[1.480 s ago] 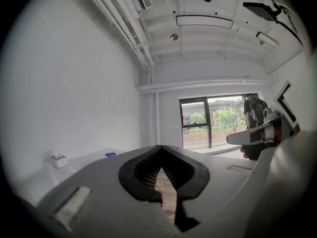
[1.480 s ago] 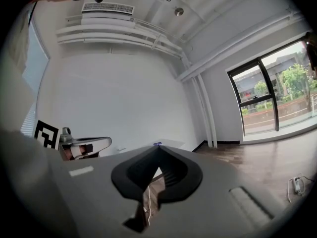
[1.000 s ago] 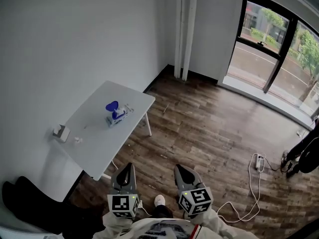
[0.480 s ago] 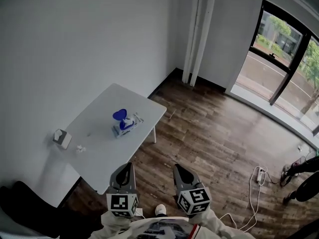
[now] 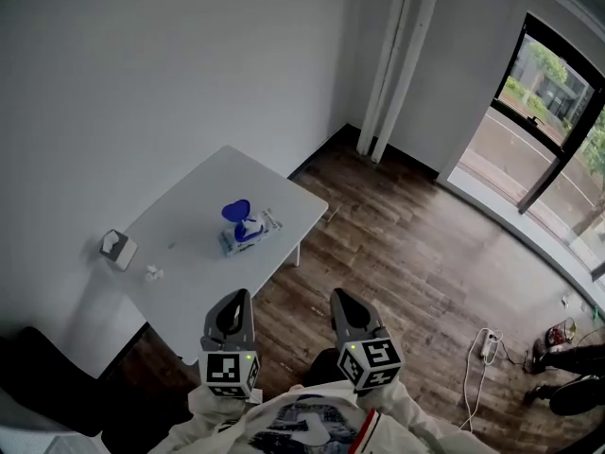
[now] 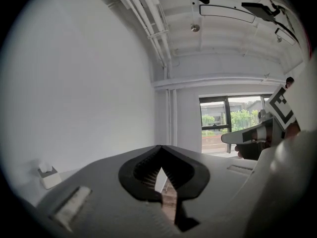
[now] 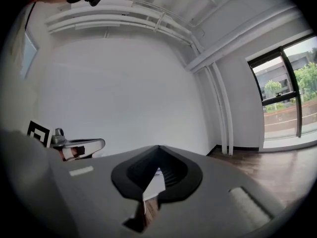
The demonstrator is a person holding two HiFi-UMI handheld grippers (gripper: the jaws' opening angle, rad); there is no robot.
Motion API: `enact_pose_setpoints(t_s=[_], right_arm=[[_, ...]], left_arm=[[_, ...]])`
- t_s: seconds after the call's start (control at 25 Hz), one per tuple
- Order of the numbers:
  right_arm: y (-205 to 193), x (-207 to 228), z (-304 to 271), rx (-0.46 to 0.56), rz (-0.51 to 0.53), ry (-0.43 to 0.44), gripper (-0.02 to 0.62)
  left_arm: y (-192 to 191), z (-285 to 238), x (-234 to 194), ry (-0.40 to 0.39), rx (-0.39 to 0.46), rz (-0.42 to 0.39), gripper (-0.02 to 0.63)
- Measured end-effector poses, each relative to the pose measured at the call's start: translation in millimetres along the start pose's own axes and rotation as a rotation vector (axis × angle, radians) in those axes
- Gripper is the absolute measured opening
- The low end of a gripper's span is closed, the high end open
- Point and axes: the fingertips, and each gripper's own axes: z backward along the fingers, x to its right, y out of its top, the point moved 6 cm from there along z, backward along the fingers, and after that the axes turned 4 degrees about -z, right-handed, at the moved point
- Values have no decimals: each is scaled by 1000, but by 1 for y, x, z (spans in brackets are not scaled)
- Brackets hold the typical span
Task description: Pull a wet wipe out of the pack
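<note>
— While the left gripper [image 5: 236, 296] and right gripper [image 5: 340, 296] hover well apart from it, where's the wet wipe pack [image 5: 248, 232]?
— Middle of the table [image 5: 180, 263], blue lid raised. Both pairs of jaws clenched, empty.

Your table [image 5: 180, 258] is plain white. The wet wipe pack [image 5: 255, 236] on it is white with blue print, and its lid [image 5: 236, 210] is solid blue. The small box [image 5: 118, 250] reads light grey with a white top. Your left gripper [image 5: 240, 296] and right gripper [image 5: 338, 295] are grey, with black ribbed pad recesses. The marker cubes [image 5: 230, 371] carry black squares on white. The floor [image 5: 425, 253] is dark brown wood plank. The wall [image 5: 142, 83] is white and the window frame [image 5: 558, 155] black. Your sleeves [image 5: 213, 412] are white.
</note>
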Motion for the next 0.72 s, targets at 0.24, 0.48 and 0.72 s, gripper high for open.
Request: enact_pose_setpoints(t_s=[0.24,0.48,0.72], right_arm=[[2,8,-49,-23,3,63,6],[9,31,-101,-56,-11,136,6],[23,62,-161,-101,-35,197,6]], left_arm=[[-7,-25,-18,59,-19,6,3],[-12,-66,-27,125,-53,10,3],[-6,-119,-32,179,-101,5,4]])
